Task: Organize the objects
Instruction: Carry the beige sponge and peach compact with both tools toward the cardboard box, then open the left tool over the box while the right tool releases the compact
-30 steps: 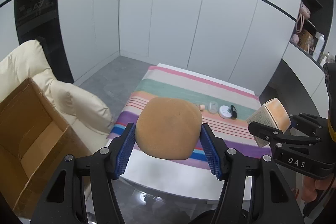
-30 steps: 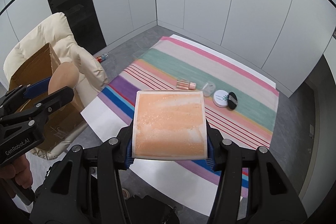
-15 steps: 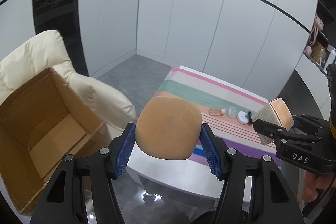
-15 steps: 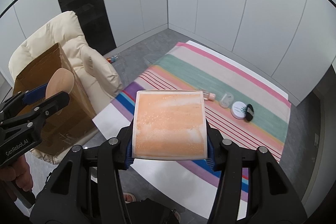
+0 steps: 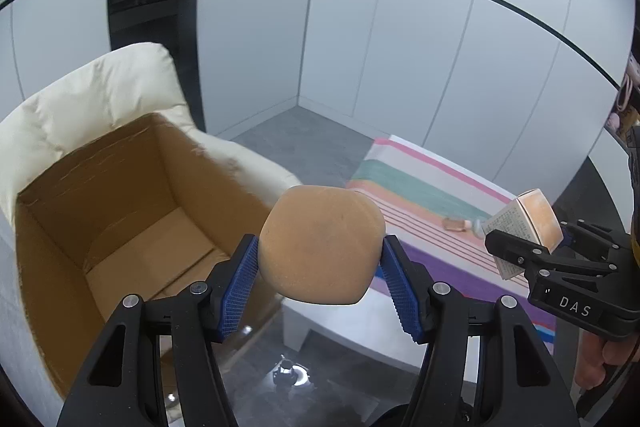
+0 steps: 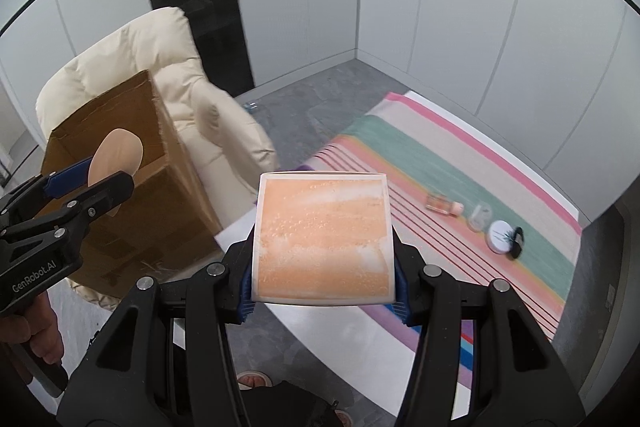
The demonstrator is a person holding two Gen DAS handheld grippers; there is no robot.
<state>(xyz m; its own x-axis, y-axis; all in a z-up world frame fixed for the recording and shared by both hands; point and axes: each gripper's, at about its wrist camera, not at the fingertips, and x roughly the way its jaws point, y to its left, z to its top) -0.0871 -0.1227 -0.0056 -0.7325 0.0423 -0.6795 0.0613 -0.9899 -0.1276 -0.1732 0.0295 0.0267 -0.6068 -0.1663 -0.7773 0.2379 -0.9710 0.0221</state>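
Bright, even indoor light with soft shadows, strong fisheye bending and dark corners at the edges, slight blur.

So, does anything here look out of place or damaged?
The cardboard box sits tilted on the cream armchair, an odd place for it, and its rim looks frayed. A small bottle lies on its side on the striped cloth.
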